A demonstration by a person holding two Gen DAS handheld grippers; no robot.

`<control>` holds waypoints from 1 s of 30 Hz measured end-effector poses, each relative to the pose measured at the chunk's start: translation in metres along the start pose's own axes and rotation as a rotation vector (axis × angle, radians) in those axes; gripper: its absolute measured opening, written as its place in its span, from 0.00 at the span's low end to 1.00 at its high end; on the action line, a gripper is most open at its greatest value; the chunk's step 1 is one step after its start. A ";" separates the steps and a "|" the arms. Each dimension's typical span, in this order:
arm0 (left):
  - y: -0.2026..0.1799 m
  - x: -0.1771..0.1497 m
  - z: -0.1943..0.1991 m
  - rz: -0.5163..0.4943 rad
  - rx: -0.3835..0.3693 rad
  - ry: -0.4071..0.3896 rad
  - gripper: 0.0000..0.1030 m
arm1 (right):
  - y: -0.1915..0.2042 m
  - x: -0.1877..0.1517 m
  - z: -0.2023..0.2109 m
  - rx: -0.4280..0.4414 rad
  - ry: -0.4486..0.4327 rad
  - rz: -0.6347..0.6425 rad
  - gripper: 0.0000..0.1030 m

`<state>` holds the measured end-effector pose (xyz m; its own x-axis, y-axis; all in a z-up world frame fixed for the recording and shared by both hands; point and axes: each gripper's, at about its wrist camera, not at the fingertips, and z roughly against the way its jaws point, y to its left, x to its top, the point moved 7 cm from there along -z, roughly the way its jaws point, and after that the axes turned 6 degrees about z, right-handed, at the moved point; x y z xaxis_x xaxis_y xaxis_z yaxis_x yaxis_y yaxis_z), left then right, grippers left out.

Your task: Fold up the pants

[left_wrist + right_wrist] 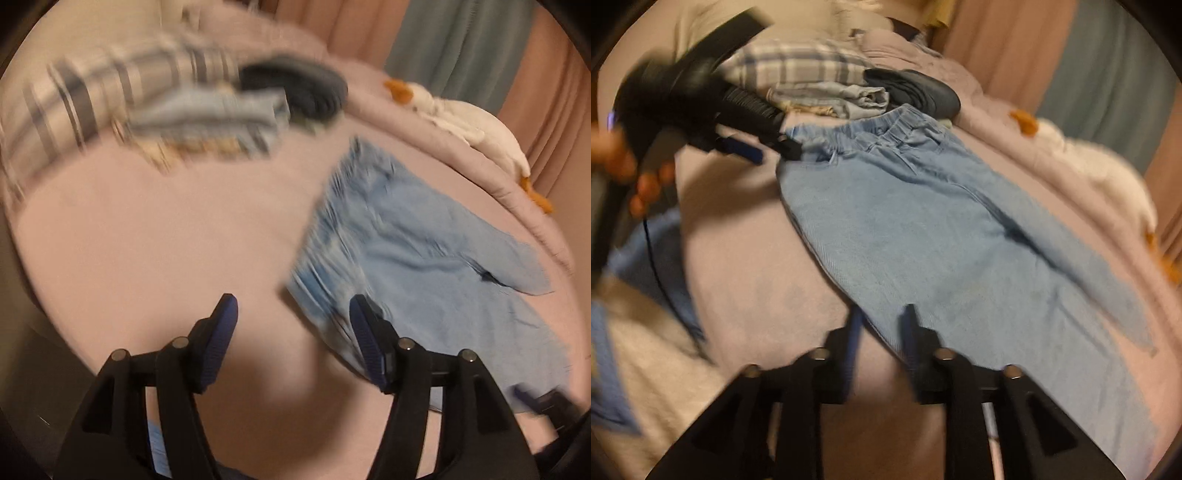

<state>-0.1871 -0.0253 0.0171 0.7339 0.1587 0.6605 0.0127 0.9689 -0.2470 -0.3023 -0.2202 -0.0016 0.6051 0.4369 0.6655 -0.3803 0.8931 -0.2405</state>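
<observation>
Light blue pants lie flat on the pink bed, waistband toward the far clothes pile, legs running to the lower right. They also show in the left wrist view, blurred by motion. My left gripper is open and empty, just above the sheet beside the waistband corner; it also shows in the right wrist view, held by a hand. My right gripper is open and empty, hovering at the near edge of the pants' leg.
A pile of folded clothes, plaid, pale blue and dark, lies at the far side of the bed. A white goose plush lies along the right edge. Curtains hang behind. A blue cloth lies at the left.
</observation>
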 end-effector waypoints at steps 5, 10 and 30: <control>-0.037 0.013 -0.002 -0.106 -0.085 -0.039 0.62 | -0.051 0.010 0.030 0.040 -0.098 -0.203 0.49; -0.093 0.000 -0.029 -0.306 -0.132 -0.021 0.62 | -0.090 -0.014 0.008 -0.105 0.038 -0.291 0.49; -0.117 -0.011 -0.063 -0.416 -0.182 0.107 0.66 | -0.133 -0.025 0.006 -0.107 0.197 -0.413 0.52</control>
<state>-0.1539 -0.1525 -0.0061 0.7071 -0.2664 0.6551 0.4328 0.8956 -0.1029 -0.2716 -0.3506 0.0181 0.8156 0.0452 0.5768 -0.0113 0.9980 -0.0623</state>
